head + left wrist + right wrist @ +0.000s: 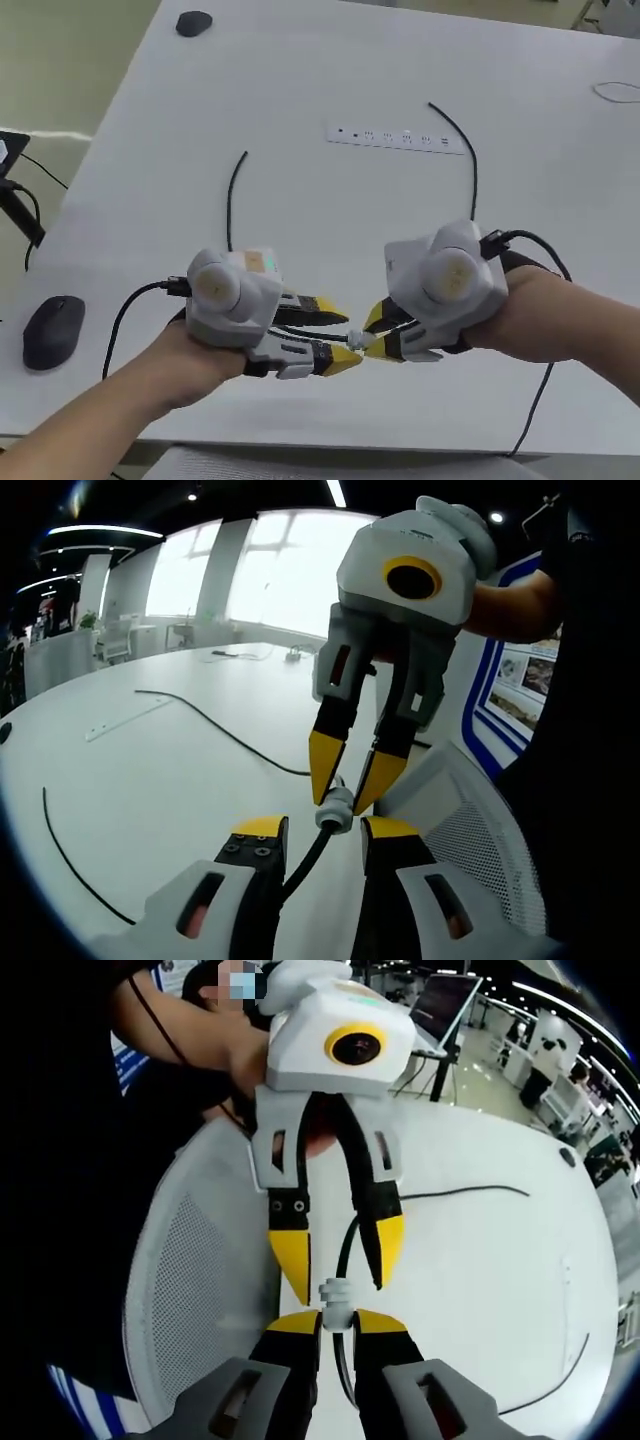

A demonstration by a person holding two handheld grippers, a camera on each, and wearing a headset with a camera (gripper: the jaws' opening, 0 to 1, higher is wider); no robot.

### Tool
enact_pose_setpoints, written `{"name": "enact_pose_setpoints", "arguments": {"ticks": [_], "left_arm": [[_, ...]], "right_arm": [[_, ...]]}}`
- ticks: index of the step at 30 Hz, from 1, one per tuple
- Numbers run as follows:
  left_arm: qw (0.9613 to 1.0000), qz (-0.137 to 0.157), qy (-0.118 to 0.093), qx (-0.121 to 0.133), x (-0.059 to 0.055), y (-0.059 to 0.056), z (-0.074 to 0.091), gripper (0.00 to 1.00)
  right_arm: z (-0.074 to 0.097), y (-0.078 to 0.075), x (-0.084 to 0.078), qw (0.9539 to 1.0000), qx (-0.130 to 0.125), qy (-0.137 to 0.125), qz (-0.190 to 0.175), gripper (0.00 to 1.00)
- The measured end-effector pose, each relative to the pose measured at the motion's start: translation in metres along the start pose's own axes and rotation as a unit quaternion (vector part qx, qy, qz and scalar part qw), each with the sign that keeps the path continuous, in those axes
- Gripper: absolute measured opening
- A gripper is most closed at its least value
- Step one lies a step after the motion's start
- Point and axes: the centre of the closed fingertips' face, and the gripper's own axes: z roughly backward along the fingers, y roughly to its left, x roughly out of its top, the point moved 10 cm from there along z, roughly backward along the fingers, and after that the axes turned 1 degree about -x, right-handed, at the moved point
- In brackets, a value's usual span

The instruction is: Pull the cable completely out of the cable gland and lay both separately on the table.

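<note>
Two tongs met tip to tip over the near edge of the counter point(300, 80), one in each hand.

Left tongs point(340, 340): jaws spread. The black cable point(306, 863) ran up the gap between them, and in both gripper views it looked clear of either jaw.

Right tongs point(380, 333): jaws pressed onto the white cable gland point(335, 808), one yellow tip on each side of it.

Cable threaded through the gland: in the right gripper view a black length showed on both sides of the white body, one running back between the right jaws, the other leading off between the left jaws. Gland and cable were held in the air, off the counter, with a white mesh surface point(470, 850) below them in the gripper views.

On the counter:
- A white power strip point(400, 138) lay toward the far edge, about mid-width.
- One loose black wire point(232, 195) lay left of the strip, running toward the near edge.
- A second black wire point(462, 150) curved from the strip's right end toward the right tongs.
- A dark mouse point(52, 330) sat by the left edge.
- Another dark rounded object point(193, 22) sat near the far left corner; too small to identify.
</note>
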Motion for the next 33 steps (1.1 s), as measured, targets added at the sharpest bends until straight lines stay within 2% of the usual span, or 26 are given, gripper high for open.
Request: {"name": "enact_pose_setpoints", "arguments": {"ticks": [13,18,27,33], "left_arm": [[0.9996,-0.018,0.008,-0.019,-0.003,-0.003,0.0,0.16],[0.9993,-0.025,0.007,-0.025,-0.002,-0.005,-0.001,0.16],[0.9992,-0.031,0.002,-0.024,-0.005,-0.005,-0.003,0.16],[0.9994,-0.025,-0.007,-0.022,-0.002,-0.003,-0.001,0.15]], "right_arm": [[-0.003,0.001,-0.004,0.9998,0.009,0.003,0.019,0.06],[-0.005,0.004,-0.005,0.9995,0.017,-0.002,0.026,0.06],[-0.005,0.003,-0.009,0.9994,0.017,-0.013,0.026,0.07],[-0.001,-0.001,-0.011,0.9992,0.018,-0.032,0.014,0.07]]}}
